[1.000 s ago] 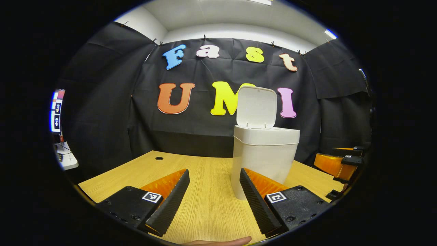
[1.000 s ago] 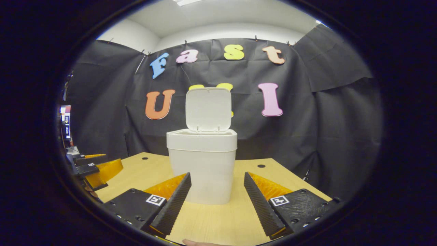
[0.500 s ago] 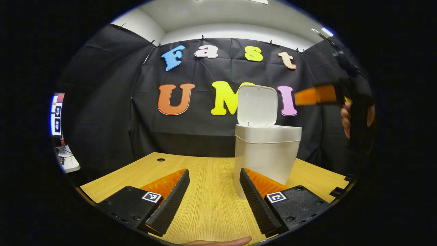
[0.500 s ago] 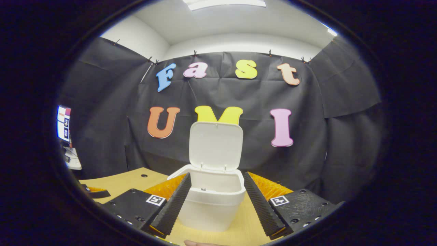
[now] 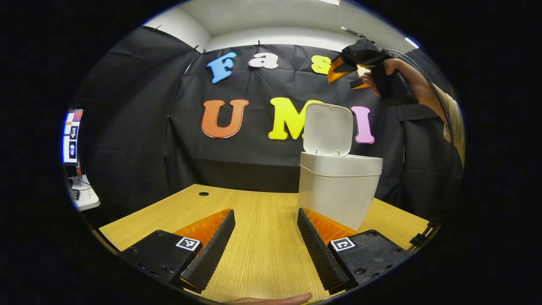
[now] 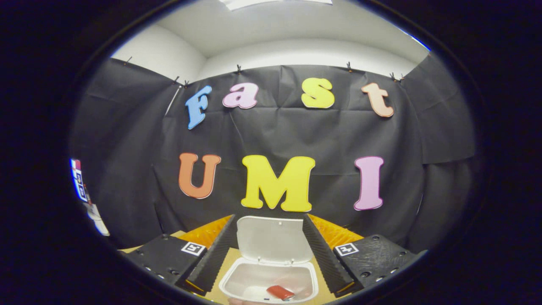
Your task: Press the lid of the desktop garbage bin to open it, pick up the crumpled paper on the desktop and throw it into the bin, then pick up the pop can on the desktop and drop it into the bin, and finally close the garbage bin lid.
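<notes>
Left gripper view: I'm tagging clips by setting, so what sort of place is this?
Probably a recording booth rather than a home: black cloth wall, one bare wooden desk bearing a white garbage bin, monitor outside.

Matt plastic bin (image 5: pixel 336 192), woodgrain desktop (image 5: pixel 258 237)

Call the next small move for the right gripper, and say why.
Probably bring the right gripper down and forward onto the upright lid to tip it shut. It hangs open and empty above the bin. A red can and something pale, likely the paper, already lie inside, and the desk shows nothing left to pick up. Closing seems to be the one step left.
</notes>
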{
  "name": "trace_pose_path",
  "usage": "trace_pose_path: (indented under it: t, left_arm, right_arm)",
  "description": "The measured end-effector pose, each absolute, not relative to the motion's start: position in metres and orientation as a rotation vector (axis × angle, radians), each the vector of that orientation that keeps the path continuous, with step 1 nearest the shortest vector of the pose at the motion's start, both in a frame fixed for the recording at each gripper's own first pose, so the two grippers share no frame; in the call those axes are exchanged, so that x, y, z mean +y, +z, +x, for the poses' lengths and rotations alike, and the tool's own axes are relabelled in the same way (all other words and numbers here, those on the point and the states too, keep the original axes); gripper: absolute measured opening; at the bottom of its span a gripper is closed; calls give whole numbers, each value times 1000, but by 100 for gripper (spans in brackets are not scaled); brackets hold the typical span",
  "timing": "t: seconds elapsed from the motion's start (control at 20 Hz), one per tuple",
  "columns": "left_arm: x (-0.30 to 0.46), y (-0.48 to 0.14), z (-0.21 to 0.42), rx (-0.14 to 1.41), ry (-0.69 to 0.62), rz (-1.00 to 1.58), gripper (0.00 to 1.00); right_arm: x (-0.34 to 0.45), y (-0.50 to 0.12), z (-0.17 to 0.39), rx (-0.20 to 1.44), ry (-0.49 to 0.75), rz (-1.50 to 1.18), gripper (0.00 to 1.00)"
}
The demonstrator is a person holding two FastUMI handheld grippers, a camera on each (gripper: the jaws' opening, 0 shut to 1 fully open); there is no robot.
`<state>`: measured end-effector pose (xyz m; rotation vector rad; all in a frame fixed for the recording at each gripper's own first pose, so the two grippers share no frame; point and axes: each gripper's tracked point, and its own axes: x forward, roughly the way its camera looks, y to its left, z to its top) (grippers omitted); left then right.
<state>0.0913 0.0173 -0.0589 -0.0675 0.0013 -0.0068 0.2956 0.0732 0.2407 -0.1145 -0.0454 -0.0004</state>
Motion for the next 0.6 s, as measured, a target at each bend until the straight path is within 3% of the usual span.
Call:
trace_pose_path:
  t: [0.3,0.6]
  left_arm:
    - [51,-55,93,-14,46,-107,96]
    - [63,-60,95,6,78,-106,96]
  right_arm:
    - [69,206,401,74,-72,-62,97]
    - [70,200,371,59,-72,-52,98]
